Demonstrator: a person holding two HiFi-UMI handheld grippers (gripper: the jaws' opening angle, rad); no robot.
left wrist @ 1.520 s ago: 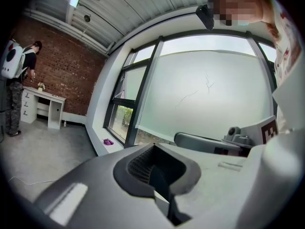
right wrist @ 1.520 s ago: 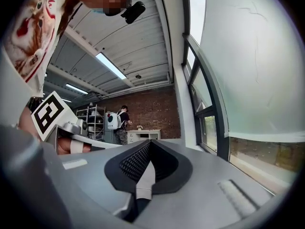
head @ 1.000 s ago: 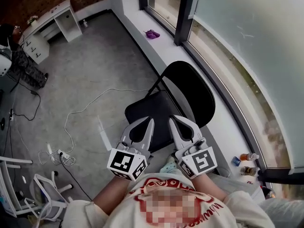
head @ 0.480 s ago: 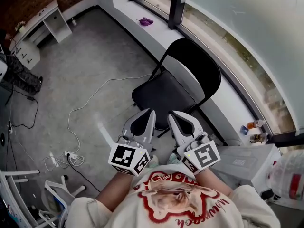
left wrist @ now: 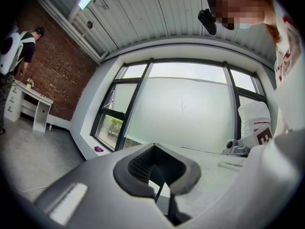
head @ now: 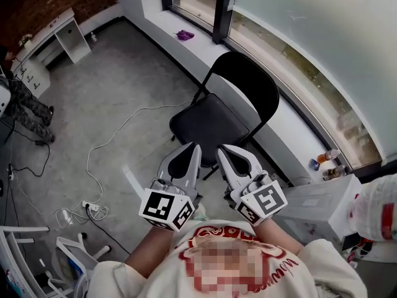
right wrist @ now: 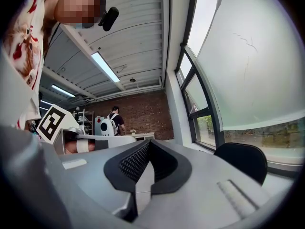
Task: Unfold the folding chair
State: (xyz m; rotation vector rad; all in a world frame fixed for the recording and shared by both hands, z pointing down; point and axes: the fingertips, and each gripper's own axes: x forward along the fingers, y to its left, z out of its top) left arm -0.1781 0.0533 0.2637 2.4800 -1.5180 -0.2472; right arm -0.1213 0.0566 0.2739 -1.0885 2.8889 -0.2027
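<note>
I am holding two tongs level in front of my chest, the left tongs (head: 195, 150) and the right tongs (head: 221, 150) side by side, both on the seat side of the one folding chair (head: 214, 124) and near its front edge without touching it. Both tongs are pressed together, and neither is pinching anything. The chair is standing unfolded on the grey floor, with its seat flat and its round backrest rising on the window side.

One white cable (head: 105, 140) is trailing over the floor to the left of the chair, and it is running to one power strip (head: 92, 206). One small purple thing (head: 185, 35) is lying on the window ledge beyond the chair. One white desk (head: 61, 31) is standing well apart from the chair, at the brick wall.

The chair's legs are mostly hiding under its seat. To the right of the chair, by the window, some small bottles (head: 329, 156) are showing, too small for me to count. Far left of the chair, one person (head: 25, 104) is being cut off by the frame edge.
</note>
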